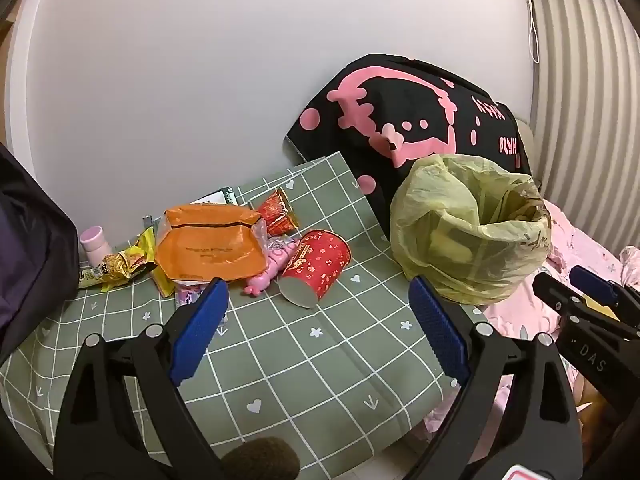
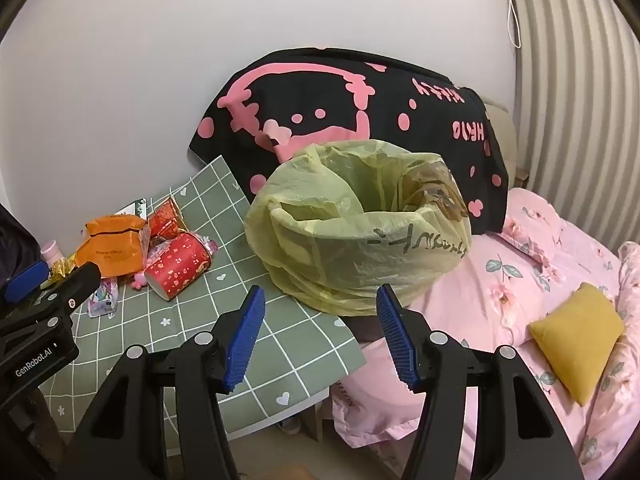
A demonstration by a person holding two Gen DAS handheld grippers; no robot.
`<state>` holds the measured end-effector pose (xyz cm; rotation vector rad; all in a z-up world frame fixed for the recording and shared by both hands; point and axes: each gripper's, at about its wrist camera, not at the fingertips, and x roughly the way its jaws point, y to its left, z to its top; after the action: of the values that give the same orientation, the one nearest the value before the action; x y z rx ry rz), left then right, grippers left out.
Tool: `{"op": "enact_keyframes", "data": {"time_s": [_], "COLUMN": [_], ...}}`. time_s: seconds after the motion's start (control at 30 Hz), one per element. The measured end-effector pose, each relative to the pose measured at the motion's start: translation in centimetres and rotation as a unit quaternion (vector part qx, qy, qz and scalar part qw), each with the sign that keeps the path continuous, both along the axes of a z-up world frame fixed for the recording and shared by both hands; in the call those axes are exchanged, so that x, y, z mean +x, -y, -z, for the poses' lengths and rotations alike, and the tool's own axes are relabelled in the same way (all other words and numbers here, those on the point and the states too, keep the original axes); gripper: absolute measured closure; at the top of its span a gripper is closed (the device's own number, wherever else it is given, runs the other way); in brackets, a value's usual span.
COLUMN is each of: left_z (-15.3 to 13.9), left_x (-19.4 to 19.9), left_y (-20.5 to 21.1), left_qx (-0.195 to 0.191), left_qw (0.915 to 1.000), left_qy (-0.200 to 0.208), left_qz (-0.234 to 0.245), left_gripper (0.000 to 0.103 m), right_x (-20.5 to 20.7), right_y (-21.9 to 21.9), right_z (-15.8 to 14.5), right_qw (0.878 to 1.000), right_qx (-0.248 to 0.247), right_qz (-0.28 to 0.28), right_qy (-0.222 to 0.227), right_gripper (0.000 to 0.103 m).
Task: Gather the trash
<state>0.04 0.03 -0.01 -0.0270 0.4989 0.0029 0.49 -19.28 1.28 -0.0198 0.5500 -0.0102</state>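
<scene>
A heap of trash lies at the far left of the green checked tablecloth [image 1: 304,360]: an orange bag [image 1: 208,246], a red paper cup [image 1: 316,266] on its side, a red wrapper [image 1: 278,212], a yellow wrapper [image 1: 120,264] and a pink toy-like piece [image 1: 266,274]. A bin lined with a yellow-green bag [image 1: 472,228] stands at the table's right edge, its mouth wide. My left gripper [image 1: 316,312] is open and empty, a little short of the cup. My right gripper [image 2: 320,312] is open and empty just before the lined bin [image 2: 360,224]. The red cup [image 2: 178,266] and orange bag [image 2: 112,248] show left.
A black cloth with pink print [image 1: 404,120] is draped behind the bin. A pink floral bed [image 2: 520,272] with a yellow cushion [image 2: 576,332] lies right of the table. A small pink jar [image 1: 96,244] stands by the white wall. A dark bag [image 1: 28,248] sits left.
</scene>
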Motion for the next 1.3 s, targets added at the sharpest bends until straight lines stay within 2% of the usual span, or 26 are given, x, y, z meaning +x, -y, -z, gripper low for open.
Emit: {"op": "enact_keyframes", "data": {"time_s": [0.33,1.3], "left_z": [-0.5,0.0], "left_x": [-0.2,-0.2], "left_y": [1.0,0.3], "left_qx": [0.005,-0.011], "left_qw": [1.0000,0.9999], "left_qy": [0.005,0.005], "left_qz": [0.001,0.003], "left_gripper": [0.016,0.016], "right_x": [-0.5,-0.5], "right_y": [0.0,0.2], "right_z": [-0.5,-0.4], "right_qw": [1.000,1.000], "right_qx": [-0.001,-0.004], "right_qz": [0.003,0.005], "right_qy": [0.003,0.008], "right_gripper": [0.048,0.048]}}
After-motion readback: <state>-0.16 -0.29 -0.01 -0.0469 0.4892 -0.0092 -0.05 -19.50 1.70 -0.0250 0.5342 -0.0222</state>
